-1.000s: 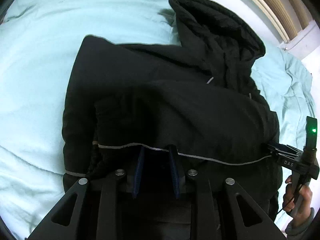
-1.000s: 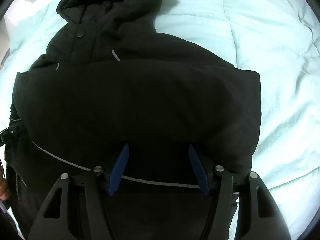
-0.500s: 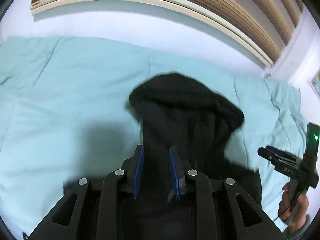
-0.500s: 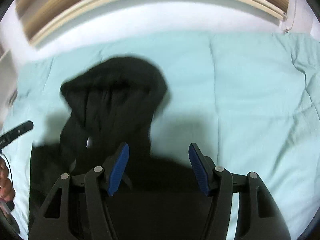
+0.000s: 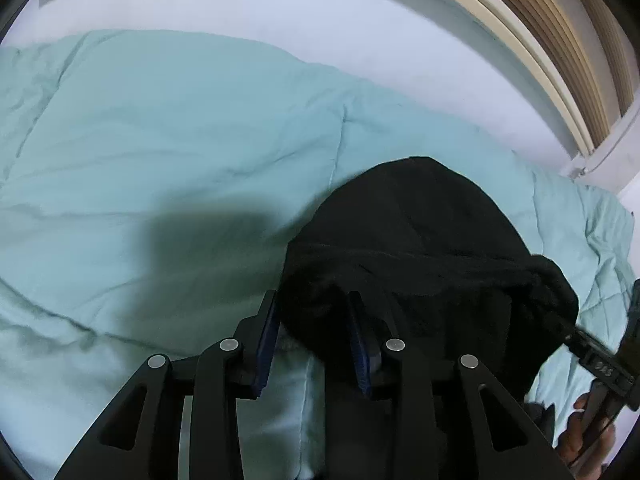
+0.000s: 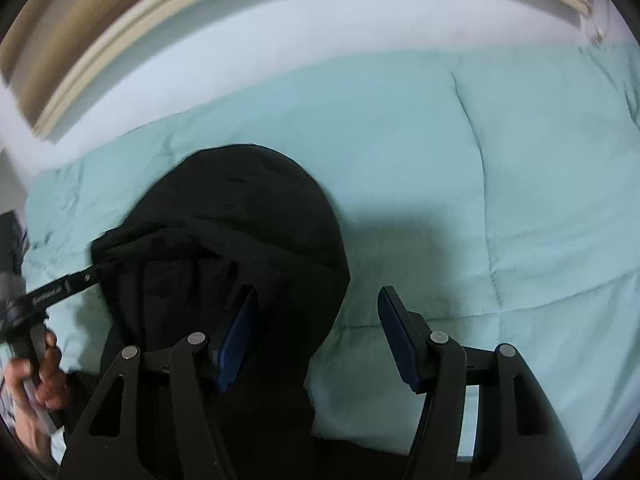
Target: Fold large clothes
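A black hooded jacket lies on a mint-green duvet; only its hood (image 5: 420, 240) and upper part show. In the left wrist view my left gripper (image 5: 314, 338) sits at the hood's left edge, its blue pads partly open with a fold of hood fabric between them. In the right wrist view the hood (image 6: 240, 220) is at centre left and my right gripper (image 6: 316, 332) stands wide open, its left pad over the jacket, its right pad over bare duvet. Each gripper shows in the other's view, touching the hood's rim: the right one (image 5: 592, 356) and the left one (image 6: 60, 286).
The duvet (image 5: 180, 128) covers the bed on all sides of the hood. A white wall (image 5: 280, 12) and a striped wooden headboard (image 5: 560, 40) rise behind the bed's far edge. The person's hands (image 6: 36, 380) hold the gripper handles at the frame edges.
Both grippers have moved from the jacket's hem up over its body to the hood. The folded body has dropped out of view below. The right gripper stays wide open.
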`<state>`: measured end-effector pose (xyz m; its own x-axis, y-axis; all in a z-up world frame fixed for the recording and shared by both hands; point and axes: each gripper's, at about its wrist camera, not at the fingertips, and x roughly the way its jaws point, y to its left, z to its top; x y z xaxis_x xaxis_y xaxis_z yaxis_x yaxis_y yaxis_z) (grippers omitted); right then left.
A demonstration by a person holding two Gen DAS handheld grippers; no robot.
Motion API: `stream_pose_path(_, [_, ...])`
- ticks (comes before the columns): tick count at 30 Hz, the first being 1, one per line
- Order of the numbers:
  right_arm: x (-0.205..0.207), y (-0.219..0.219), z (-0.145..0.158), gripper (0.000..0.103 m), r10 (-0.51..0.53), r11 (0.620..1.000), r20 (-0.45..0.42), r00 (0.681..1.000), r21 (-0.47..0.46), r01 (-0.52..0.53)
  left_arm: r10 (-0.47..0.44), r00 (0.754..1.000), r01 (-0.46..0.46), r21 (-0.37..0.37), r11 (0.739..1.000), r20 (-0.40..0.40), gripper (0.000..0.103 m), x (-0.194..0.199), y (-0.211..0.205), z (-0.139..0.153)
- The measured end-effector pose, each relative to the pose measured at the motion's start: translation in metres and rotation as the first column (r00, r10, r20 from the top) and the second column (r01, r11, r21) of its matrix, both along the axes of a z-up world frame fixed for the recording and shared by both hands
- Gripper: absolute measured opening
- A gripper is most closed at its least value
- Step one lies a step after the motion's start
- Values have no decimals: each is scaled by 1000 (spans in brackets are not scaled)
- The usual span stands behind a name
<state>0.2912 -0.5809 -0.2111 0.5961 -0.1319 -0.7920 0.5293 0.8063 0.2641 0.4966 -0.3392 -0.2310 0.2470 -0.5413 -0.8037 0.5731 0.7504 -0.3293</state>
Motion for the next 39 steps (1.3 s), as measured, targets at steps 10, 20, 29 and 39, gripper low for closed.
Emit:
stream_pose_path(10, [10,-5,-9,15,8,1000,36,999,24,-9,15,999,-11,-77,997,50,9,3,4,6])
stream_pose_path(20, [-10,-27,-70,13,4,990,-2,1000,139,-4,39,956,-96,-184,978,-290,10,41,44,-70])
stream_pose_path(29, [-23,-31,-52,52,67,989,-32,997,137,-62,-87,994,84,-54,995,-67,24,4,51,-20])
stream_pose_path(39, [-39,8,11,53,185,983,-50,981,24,-184,-106,990,126,-239,963,94,24,-24,64,62])
